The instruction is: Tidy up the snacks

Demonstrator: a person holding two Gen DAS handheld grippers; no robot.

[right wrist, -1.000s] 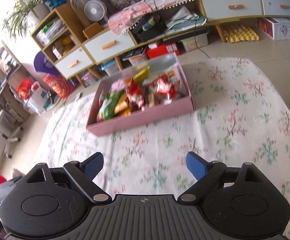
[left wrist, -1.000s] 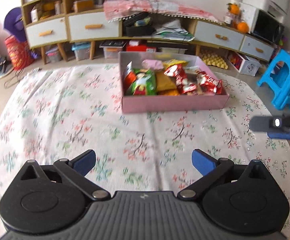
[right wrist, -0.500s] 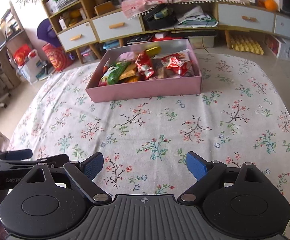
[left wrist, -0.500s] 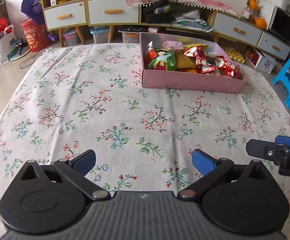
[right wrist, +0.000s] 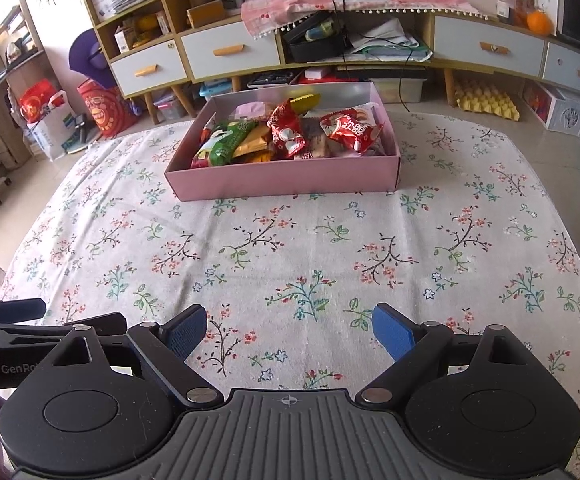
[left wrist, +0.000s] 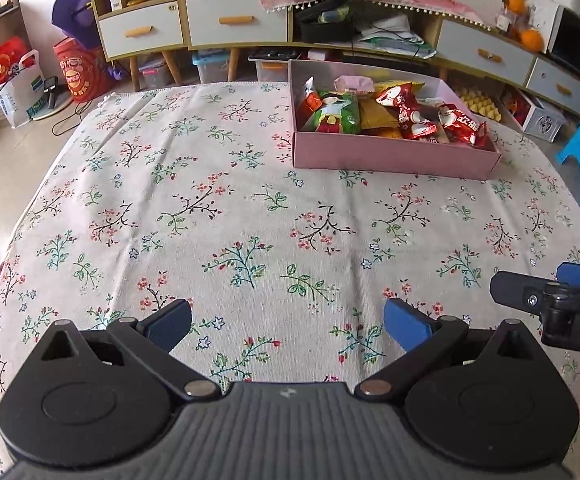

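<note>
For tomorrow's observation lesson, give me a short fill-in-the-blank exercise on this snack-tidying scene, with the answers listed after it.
1. The snack packets all lie inside a ____ box.
2. The box stands on a tablecloth printed with ____.
3. The left gripper and the right gripper both have their jaws ____.

Missing words: pink; flowers; open

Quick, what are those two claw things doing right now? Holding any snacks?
Left gripper: open, holding nothing.
Right gripper: open, holding nothing.
</note>
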